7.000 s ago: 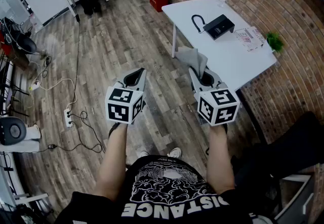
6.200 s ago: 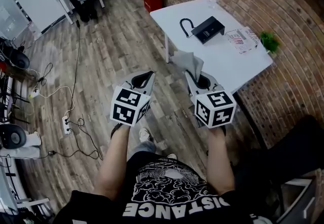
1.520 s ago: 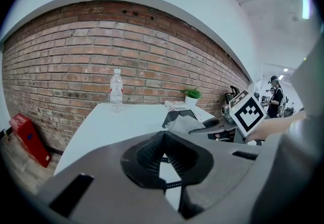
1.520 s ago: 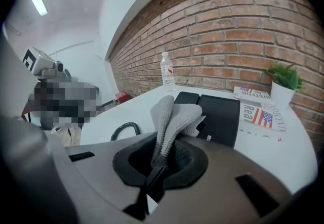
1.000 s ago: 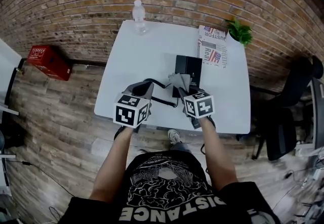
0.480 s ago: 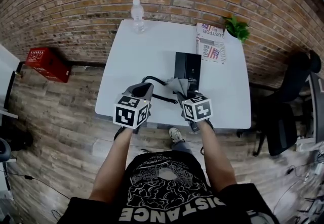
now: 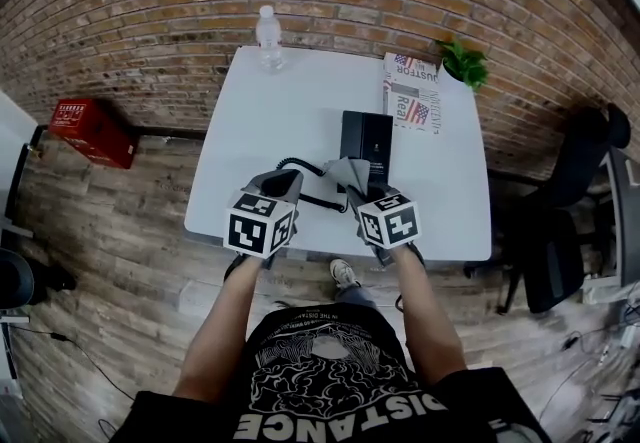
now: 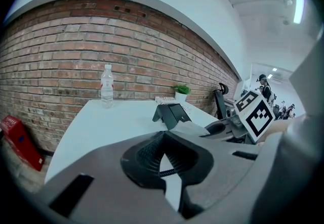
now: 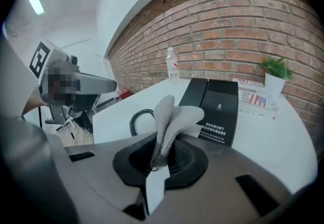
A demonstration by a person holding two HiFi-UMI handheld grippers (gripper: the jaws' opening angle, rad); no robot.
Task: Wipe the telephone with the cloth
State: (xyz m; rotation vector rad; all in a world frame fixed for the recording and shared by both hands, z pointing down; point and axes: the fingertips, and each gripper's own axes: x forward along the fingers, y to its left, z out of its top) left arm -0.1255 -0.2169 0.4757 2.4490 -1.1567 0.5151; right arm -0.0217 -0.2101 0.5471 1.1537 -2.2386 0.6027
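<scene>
Pinching a grey knitted cloth (image 9: pixel 172 116) between closed jaws, the right gripper (image 7: pixel 352 187) is hovering over the near edge of the white rectangular table (image 7: pixel 255 121). It is just short of the black desk telephone (image 7: pixel 366 139), which is lying mid-table with its black coiled cord (image 7: pixel 303 171) looping left. The left gripper (image 7: pixel 283 183) is sitting closed and empty, bracing nothing. A wiping push is probably going to slide the unheld phone. The jaw tips are also risking a snag on the cord, or a scrape where the cloth bunches thin.
</scene>
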